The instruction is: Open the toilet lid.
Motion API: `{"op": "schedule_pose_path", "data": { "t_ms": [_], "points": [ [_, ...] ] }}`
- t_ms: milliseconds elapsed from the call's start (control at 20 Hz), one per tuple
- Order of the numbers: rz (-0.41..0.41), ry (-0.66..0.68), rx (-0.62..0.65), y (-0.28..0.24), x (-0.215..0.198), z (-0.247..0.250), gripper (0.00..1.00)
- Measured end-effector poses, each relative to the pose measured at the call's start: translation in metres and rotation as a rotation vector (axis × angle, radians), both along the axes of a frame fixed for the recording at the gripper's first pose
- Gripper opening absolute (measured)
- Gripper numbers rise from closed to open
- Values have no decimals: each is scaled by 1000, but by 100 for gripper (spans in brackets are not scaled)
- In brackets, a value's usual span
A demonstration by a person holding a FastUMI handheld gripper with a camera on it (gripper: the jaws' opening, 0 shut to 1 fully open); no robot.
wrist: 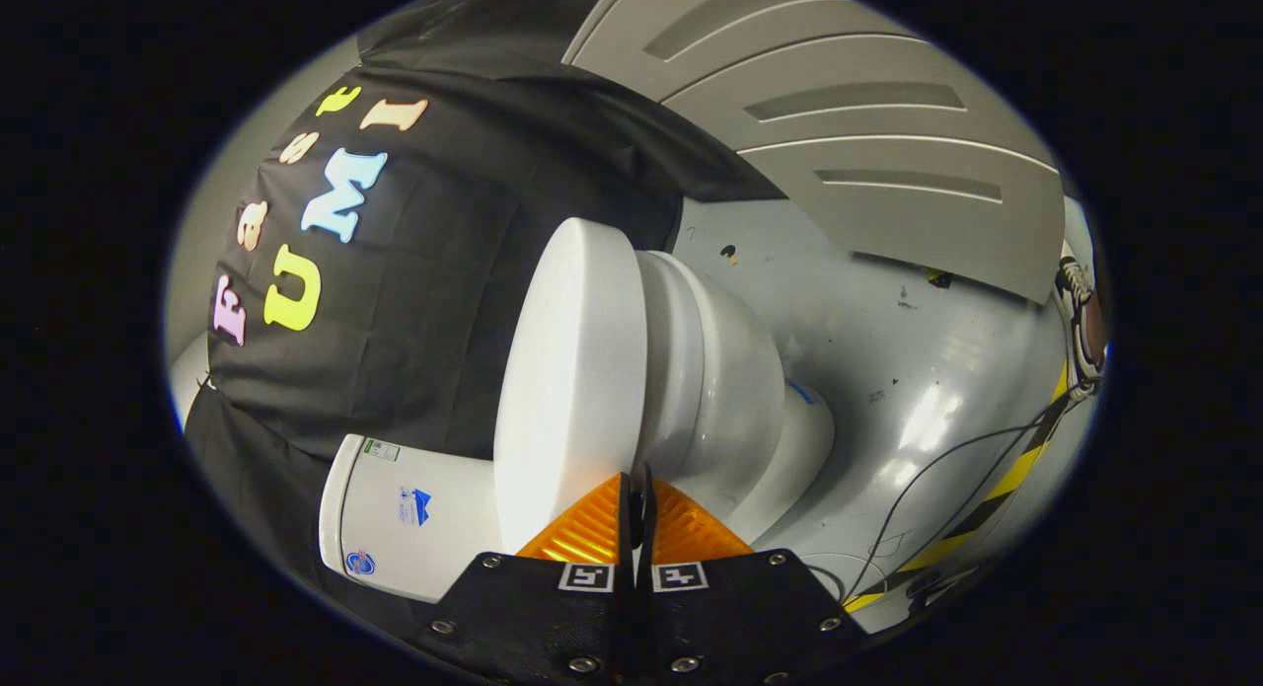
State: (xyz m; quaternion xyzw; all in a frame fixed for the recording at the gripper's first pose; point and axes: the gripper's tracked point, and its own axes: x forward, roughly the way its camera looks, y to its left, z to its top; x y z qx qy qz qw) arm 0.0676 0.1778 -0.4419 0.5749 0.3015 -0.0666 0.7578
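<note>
So the whole view is rolled way over on its side, meaning the gripper (636,494) is being held twisted about a quarter turn, with the floor off at 3 o'clock and the booth's cloth wall at 9 o'clock. Closest in, the two fingers (582,533) sit pressed together with just a thin dark slit between them, nothing held in there as far as I can see. Their tips end right at the near edge of the toilet lid (572,380), around 6 o'clock of the lid, roughly where lid and seat meet, but I can't tell if they're actually touching it or just in front of it. The lid itself is down, lying flat against the seat (671,360), so it reads as a big white disc seen nearly edge-on, straight ahead of the fingers at 12 o'clock from them. The bowl (735,390) bulges out at 3 o'clock of the lid and narrows into the base (804,449) on the grey floor (918,350). The tank (405,508) sticks out at 8 o'clock of the lid, up against the black cloth. Farther off, thin black cables (947,469) trail across the floor by a yellow-and-black striped tape (1016,474) at 4 o'clock, and beyond that there's a grey panelled wall (858,143) with recessed slots up at 1 o'clock.
</note>
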Motion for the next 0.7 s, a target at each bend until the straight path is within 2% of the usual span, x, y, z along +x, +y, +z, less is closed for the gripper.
{"op": "schedule_pose_path", "data": {
  "t_ms": [200,700],
  "points": [
    [2,21,-57,-1,2,18,0],
    [84,-1,-248,4,6,76,0]
  ]
}}
